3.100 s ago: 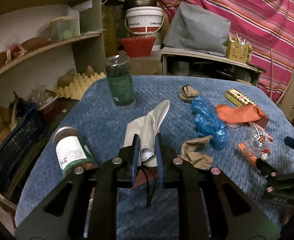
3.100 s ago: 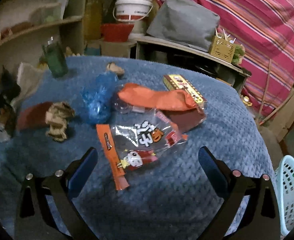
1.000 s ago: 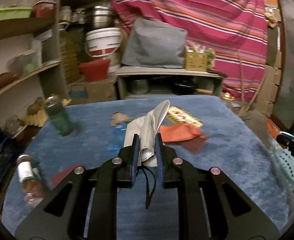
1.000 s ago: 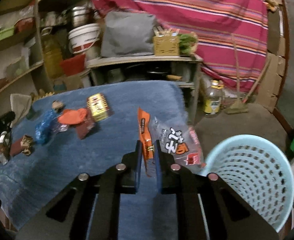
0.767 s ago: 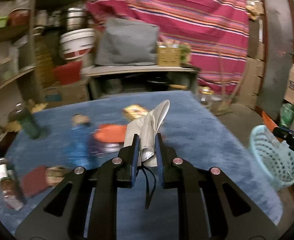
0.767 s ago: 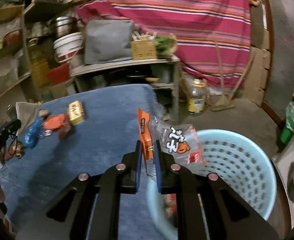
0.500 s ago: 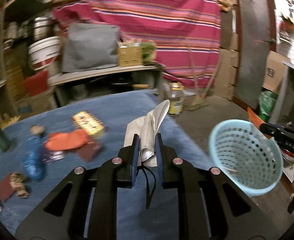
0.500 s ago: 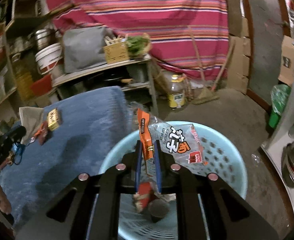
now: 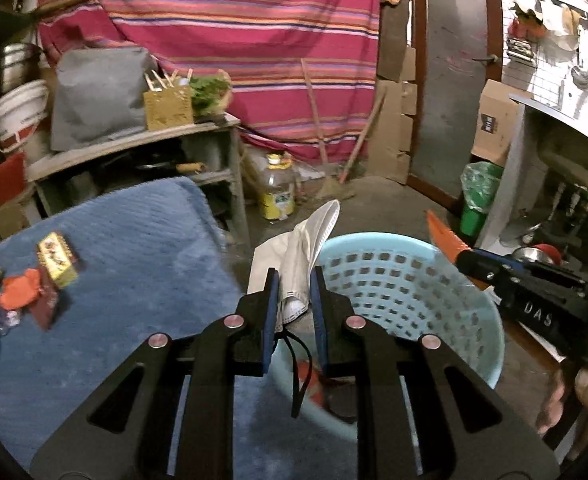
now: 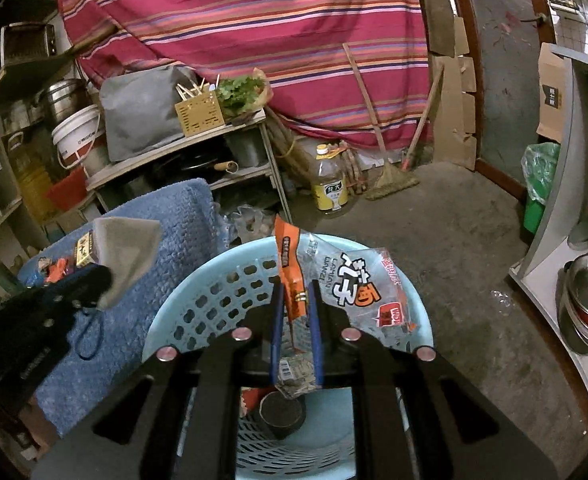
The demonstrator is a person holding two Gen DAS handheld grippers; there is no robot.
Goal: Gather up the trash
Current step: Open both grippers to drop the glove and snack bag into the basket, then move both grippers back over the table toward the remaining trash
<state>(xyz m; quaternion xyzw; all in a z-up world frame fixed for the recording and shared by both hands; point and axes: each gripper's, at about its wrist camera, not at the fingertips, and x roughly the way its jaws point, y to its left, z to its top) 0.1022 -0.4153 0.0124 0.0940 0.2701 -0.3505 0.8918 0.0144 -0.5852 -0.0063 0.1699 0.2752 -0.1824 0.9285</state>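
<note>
We hold the left tongs clamped on a crumpled white face mask, at the near rim of the light blue basket on the floor. Our right tongs pinch a clear snack wrapper with an orange strip, directly over the basket's opening. A yellow box and an orange scrap lie on the blue-covered surface beside the basket.
</note>
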